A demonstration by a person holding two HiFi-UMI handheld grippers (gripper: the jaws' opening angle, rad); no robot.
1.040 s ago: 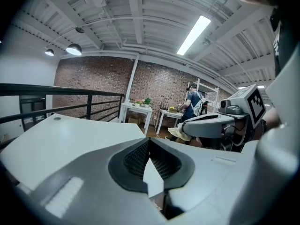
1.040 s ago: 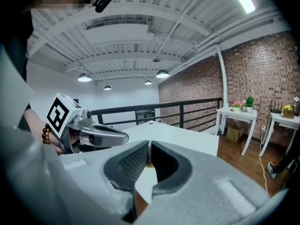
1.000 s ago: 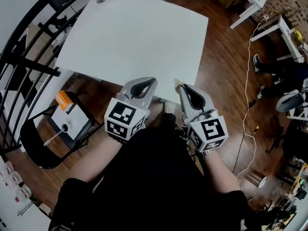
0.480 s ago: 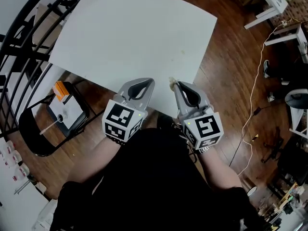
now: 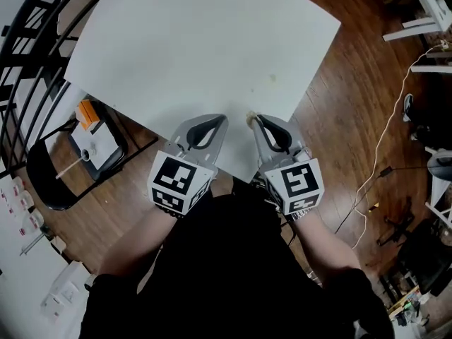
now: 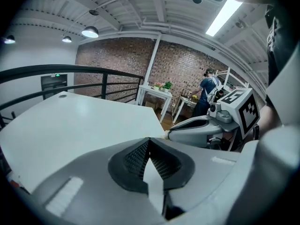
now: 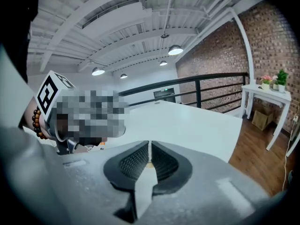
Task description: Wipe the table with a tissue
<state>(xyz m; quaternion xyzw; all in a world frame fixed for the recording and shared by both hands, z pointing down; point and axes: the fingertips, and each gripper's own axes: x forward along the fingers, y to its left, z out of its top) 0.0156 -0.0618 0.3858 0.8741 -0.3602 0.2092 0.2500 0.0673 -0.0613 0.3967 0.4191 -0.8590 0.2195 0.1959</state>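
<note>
- The left gripper (image 5: pixel 220 121) hangs over the near edge of the table (image 5: pixel 191 48), with its tip pointing away from the person.
- In the left gripper view, the left gripper (image 6: pixel 150 140) has its jaws pressed together at the tip, and nothing sits between the pads.
- The right gripper (image 5: pixel 256 121) is just beside it, also over the near edge, and the two do not touch.
- The right gripper view shows this gripper (image 7: pixel 149 146) closed to a thin slit, with a scrap of tan tissue (image 7: pixel 150 164) pinched between the pads.
- From the head view, the tissue (image 5: pixel 249 119) is a small cream wad that pokes out of the right gripper's tip, above the table near its front edge.
- The left gripper view shows the same wad (image 6: pixel 166 135) at that tip, but I cannot tell whether it touches the surface.
- A faint yellowish mark (image 5: pixel 272 78) lies on the white top beyond the right gripper, towards the right edge.
- Left of the table, a black chair (image 5: pixel 42 182) holds a white and orange box (image 5: pixel 95 141).
- A black railing (image 5: pixel 28 20) runs along the far left.
- A white cable (image 5: pixel 385 140) trails over the wood floor (image 5: pixel 339 119) on the right.
- In the left gripper view, a person (image 6: pixel 206 93) stands far back by the brick wall.
</note>
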